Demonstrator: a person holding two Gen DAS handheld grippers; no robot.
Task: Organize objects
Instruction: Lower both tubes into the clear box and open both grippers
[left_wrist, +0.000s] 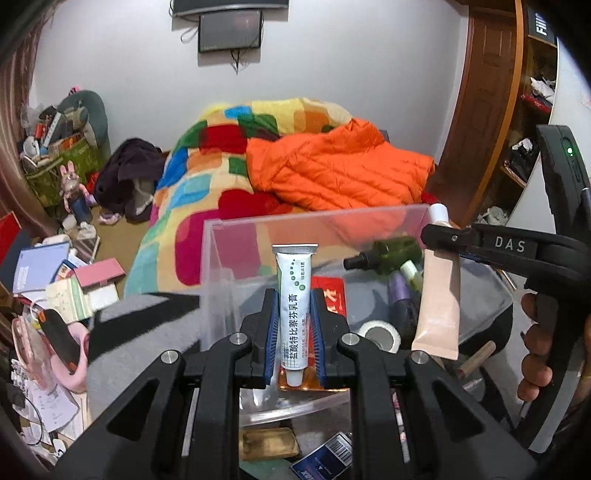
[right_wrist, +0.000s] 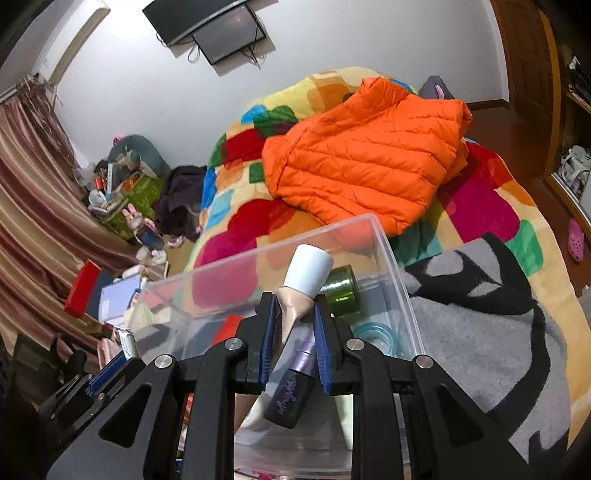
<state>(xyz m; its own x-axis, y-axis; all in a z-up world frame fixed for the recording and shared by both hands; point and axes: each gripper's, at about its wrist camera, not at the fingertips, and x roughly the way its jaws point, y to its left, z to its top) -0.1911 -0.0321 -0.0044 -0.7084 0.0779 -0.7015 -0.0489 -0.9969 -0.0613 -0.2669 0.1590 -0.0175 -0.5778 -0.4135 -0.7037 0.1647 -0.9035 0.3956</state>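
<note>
A clear plastic bin (left_wrist: 218, 258) sits on a grey-and-black blanket (right_wrist: 480, 332) at the near end of the bed, with both grippers held over it. The left gripper (left_wrist: 293, 325) is closed down on a white ointment tube (left_wrist: 294, 295) printed with green dots and dark lettering; the tube stands upright between the blue pads, crimped end up and cap down, above the near left part of the bin. The right gripper (right_wrist: 294, 325) is nearly closed around the narrow neck of a beige cosmetic tube (right_wrist: 291, 310), just below its white cap (right_wrist: 310, 273); in the left wrist view that same tube (left_wrist: 439, 295) hangs over the right side of the bin, cap up and flat crimped end down. Inside the bin lie a dark green glass bottle (left_wrist: 399, 251) with a black nozzle at the far right, a purple tube with a black cap (right_wrist: 295, 384) near it, a roll of white tape (left_wrist: 380, 332), a clear bluish ring (right_wrist: 380, 332) by the right wall, and a red packet (left_wrist: 328, 291) toward the middle. Beyond the bin, an orange puffer jacket (right_wrist: 369, 155) lies on a multicoloured patchwork blanket (left_wrist: 207, 177).
</note>
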